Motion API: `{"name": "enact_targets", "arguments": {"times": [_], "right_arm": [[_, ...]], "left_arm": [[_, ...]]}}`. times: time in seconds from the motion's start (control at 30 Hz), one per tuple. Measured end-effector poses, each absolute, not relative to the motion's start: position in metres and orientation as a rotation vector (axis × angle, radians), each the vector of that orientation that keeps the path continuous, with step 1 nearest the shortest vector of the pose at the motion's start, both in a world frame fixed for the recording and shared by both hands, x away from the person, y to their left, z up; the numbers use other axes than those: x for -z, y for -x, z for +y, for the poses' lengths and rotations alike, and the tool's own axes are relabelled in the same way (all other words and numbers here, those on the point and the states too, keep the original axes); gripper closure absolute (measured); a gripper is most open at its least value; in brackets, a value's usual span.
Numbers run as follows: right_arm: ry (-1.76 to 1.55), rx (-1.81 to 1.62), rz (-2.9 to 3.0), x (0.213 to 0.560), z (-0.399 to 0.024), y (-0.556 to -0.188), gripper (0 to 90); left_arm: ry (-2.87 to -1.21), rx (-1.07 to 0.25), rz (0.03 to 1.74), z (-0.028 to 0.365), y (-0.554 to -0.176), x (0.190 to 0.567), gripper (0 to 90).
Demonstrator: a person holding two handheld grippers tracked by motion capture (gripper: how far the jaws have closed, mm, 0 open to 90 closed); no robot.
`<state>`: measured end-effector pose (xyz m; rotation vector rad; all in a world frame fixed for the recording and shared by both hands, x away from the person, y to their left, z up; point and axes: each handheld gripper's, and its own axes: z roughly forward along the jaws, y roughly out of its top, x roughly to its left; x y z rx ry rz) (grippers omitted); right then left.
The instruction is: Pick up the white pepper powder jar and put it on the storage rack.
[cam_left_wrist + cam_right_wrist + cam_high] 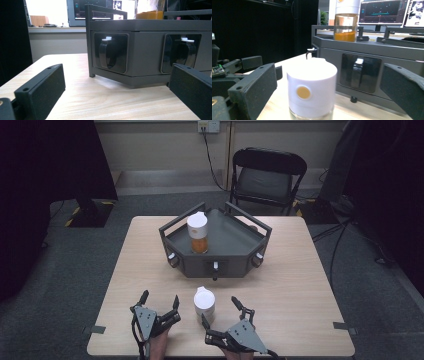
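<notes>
Fingers [254, 85] of the right gripper [225, 312] stand wide apart and empty, flanking the white-capped jar [204, 304] on the bench [310, 285]; the left gripper [159, 306], likewise spread, holds nothing. Likely glass: rigid, slick, breakable, so grip the cap's sides squarely.

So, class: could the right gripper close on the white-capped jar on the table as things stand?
Probably yes. The right gripper is open, its fingers either side of the white-capped jar, with nothing between them.
</notes>
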<state>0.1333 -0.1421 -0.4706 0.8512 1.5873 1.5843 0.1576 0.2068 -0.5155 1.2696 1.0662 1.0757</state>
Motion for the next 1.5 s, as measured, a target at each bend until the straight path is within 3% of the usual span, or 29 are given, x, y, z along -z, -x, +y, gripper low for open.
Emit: {"name": "enact_targets", "arguments": {"times": [0.8, 1.2, 1.5], "right_arm": [[-0.884, -1.531, 1.675, 0.475, -0.108, -0.16, 9.7], [-0.921, -1.525, 1.699, 0.477, -0.109, -0.165, 29.3], [-0.916, -1.535, 1.695, 0.478, -0.11, -0.165, 29.8]], "left_arm": [[-1.269, -1.076, 1.066, 0.207, -0.158, 0.516, 0.1], [-1.269, -1.076, 1.066, 0.207, -0.158, 0.516, 0.1], [-1.269, -1.076, 1.066, 0.207, -0.158, 0.516, 0.1]]}}
